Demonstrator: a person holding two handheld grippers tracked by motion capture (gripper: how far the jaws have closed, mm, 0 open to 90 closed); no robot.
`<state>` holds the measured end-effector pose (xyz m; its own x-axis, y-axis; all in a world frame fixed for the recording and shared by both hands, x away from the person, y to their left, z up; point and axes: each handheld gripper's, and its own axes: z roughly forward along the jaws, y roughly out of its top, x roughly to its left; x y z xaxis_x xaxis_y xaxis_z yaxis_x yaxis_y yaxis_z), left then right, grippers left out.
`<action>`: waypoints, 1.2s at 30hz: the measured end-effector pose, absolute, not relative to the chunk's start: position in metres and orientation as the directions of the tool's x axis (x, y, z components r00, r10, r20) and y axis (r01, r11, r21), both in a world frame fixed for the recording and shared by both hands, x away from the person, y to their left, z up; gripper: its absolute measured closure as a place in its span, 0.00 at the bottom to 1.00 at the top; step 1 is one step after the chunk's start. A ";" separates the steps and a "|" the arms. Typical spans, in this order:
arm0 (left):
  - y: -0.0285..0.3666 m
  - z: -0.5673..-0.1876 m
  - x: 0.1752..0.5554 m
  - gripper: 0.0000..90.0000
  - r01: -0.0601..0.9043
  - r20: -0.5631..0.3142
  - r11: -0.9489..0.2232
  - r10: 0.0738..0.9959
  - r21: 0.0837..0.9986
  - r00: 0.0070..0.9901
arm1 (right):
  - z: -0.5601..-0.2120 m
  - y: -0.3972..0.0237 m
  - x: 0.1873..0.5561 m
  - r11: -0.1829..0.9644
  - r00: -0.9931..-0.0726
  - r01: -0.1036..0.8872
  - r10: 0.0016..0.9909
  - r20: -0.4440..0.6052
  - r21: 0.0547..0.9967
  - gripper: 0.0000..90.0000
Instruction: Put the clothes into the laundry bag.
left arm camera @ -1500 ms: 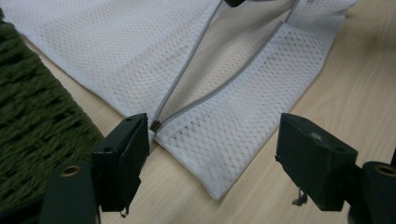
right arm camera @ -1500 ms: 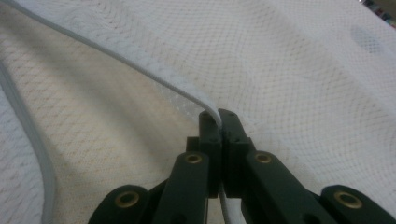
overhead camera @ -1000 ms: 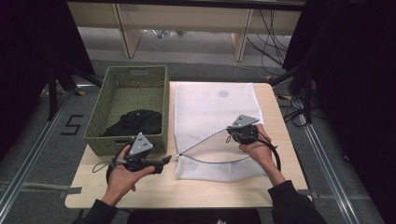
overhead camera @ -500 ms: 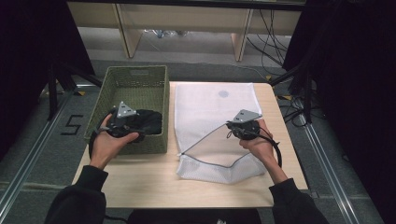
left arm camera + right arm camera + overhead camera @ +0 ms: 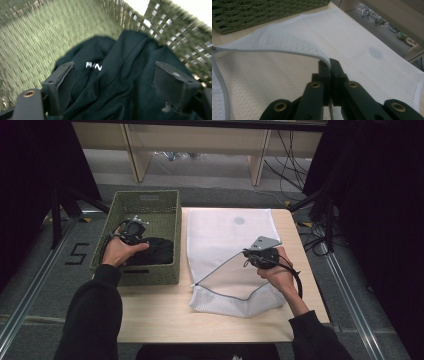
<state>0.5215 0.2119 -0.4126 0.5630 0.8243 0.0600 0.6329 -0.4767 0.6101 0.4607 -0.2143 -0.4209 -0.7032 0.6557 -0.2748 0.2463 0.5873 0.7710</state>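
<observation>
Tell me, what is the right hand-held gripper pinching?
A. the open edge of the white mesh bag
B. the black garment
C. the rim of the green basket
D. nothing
A: in the right gripper view the right hand-held gripper has its jaws shut on the lifted edge of the white mesh bag, holding its mouth open.

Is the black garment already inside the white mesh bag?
No, the black garment lies in the green basket, beside the white mesh bag, whose opening edge the right gripper holds lifted.
</observation>
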 end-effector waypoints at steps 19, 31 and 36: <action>0.195 -0.448 0.550 0.17 0.602 0.041 -0.624 0.710 0.499 0.703 | -0.428 -0.211 0.462 0.605 -0.715 0.243 0.640 -0.281 0.758 1.00; 0.187 -0.486 0.557 0.09 0.647 -0.009 -0.628 0.715 0.432 0.699 | -0.430 -0.211 0.462 0.603 -0.721 0.252 0.639 -0.269 0.757 0.99; 0.187 -0.482 0.559 0.29 0.659 -0.007 -0.638 0.716 0.399 0.698 | -0.429 -0.210 0.461 0.603 -0.721 0.248 0.638 -0.271 0.758 0.99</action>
